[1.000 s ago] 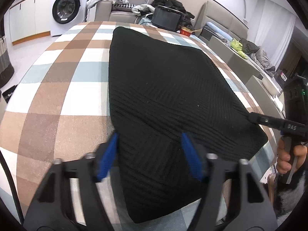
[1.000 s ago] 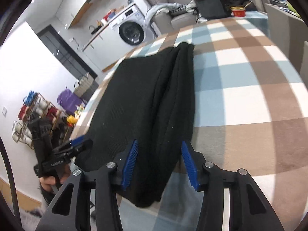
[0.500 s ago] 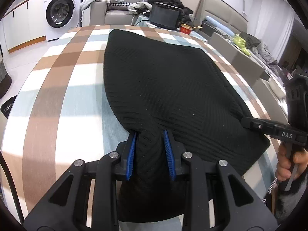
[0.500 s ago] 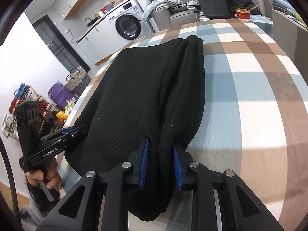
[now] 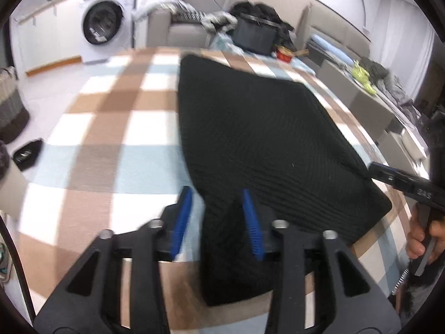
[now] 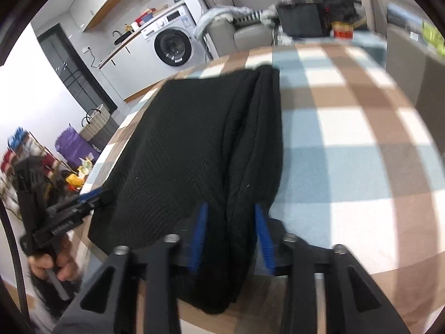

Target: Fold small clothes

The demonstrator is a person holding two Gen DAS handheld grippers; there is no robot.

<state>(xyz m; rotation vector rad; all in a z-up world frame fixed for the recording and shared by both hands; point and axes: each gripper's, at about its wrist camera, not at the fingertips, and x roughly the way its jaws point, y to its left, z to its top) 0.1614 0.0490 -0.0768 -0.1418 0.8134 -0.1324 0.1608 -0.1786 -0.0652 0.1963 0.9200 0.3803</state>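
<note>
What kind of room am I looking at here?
Most likely an open-plan home living area with a laundry corner: a washing machine under a counter, a grey sofa piled with clothes, and a table with a checked cloth.

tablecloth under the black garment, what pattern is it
The tablecloth is a large check of brown, pale blue and white squares, clearest in the right wrist view.

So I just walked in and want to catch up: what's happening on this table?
A person is folding a black knit garment on a checked tablecloth, one handheld gripper at each near corner. The left gripper and right gripper have just been opening: their blue fingers straddle the near edge without pinching it, so the cloth lies released.
</note>
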